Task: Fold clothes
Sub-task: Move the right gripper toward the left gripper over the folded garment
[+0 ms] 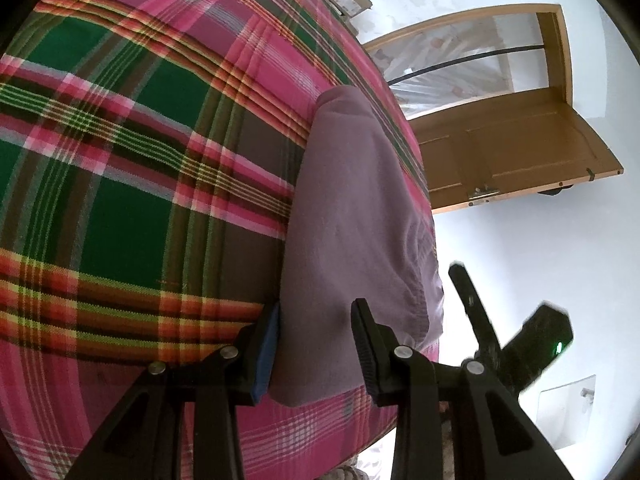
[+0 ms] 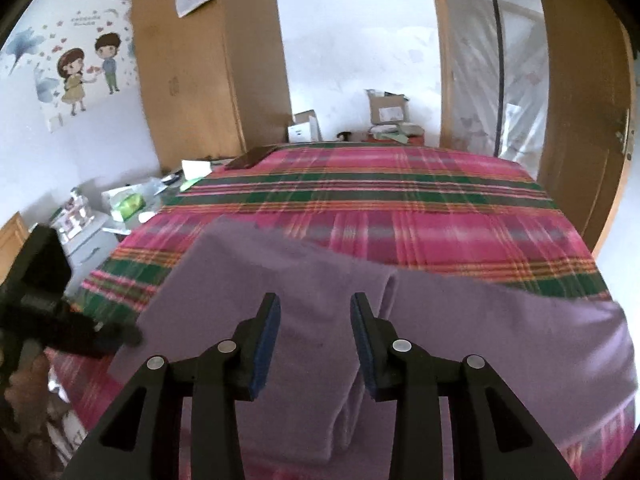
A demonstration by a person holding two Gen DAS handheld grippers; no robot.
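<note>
Purple garment point(image 2: 304, 280) lies partly folded on the plaid bed point(image 2: 400, 208), near its front edge. It looks soft, light and floppy, so pinch a doubled edge. Left gripper point(image 1: 316, 332) straddles its 6 o'clock end, jaws apart; right gripper point(image 2: 316, 328) hovers, jaws apart, empty.

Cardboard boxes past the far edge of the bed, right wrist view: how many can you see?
2. A small pale box stands beside the wardrobe. A larger open box sits further right, near the door frame. The bed may hide others.

Plaid bedspread point(image 2: 400, 216) — wardrobe point(image 2: 192, 80), door point(image 1: 516, 148)
</note>
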